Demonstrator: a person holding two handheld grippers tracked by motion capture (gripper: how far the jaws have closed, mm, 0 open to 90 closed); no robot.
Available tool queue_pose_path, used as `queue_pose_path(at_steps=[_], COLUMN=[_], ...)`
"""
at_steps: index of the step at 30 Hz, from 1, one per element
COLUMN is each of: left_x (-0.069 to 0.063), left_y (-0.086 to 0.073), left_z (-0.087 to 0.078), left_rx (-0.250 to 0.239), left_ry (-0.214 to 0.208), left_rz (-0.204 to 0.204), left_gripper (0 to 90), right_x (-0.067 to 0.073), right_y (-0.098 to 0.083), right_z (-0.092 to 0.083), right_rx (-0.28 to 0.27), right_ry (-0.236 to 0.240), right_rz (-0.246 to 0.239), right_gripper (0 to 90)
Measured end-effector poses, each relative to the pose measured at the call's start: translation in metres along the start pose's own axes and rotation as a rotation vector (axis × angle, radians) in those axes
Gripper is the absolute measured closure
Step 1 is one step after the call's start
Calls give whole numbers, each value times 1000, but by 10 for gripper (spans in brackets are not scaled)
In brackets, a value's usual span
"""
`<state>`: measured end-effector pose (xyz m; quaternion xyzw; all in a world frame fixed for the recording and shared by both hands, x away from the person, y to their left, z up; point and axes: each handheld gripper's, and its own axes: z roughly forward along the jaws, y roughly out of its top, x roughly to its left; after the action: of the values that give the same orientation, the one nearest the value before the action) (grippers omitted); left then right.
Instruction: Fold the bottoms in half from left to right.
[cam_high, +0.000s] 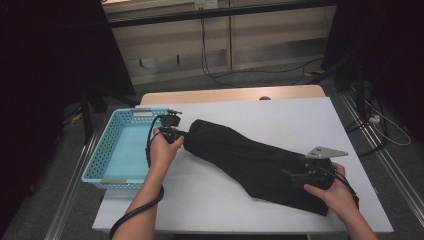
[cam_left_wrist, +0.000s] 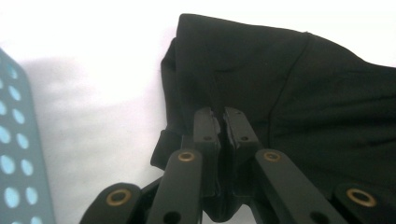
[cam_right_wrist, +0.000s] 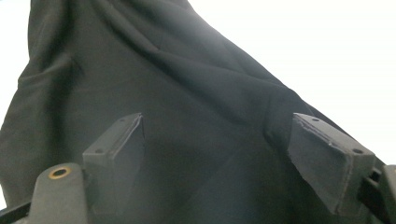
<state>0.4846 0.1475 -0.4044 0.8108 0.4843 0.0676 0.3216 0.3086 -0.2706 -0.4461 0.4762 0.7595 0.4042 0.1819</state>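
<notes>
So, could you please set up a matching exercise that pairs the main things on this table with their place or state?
Things:
1. left claw
2. right claw
3. basket
4. black cloth

States or places:
A. light blue, at the table's left edge
B. jaws wide apart over the cloth's near end
C. stretched slantwise across the white table
D. shut on the cloth's edge near the basket

Pairs: 1-D, 2-B, 3-A, 4-C
</notes>
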Motion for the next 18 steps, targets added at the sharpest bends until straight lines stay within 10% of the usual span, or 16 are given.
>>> queue_pose_path(at_steps=[2,4,18], left_x=[0,2,-10], left_y=[-3,-4,-37], left_z=[1,0,8], left_rx=[-10,-51,-54], left_ry=[29,74,153], left_rz=[35,45,38], left_gripper=[750,468,225], right_x=[1,2,15], right_y=[1,1,6], right_z=[1,2,3], right_rx=[0,6,7], right_ry=[5,10,34], right_rz=[-2,-10,-44], right_gripper=[189,189,186])
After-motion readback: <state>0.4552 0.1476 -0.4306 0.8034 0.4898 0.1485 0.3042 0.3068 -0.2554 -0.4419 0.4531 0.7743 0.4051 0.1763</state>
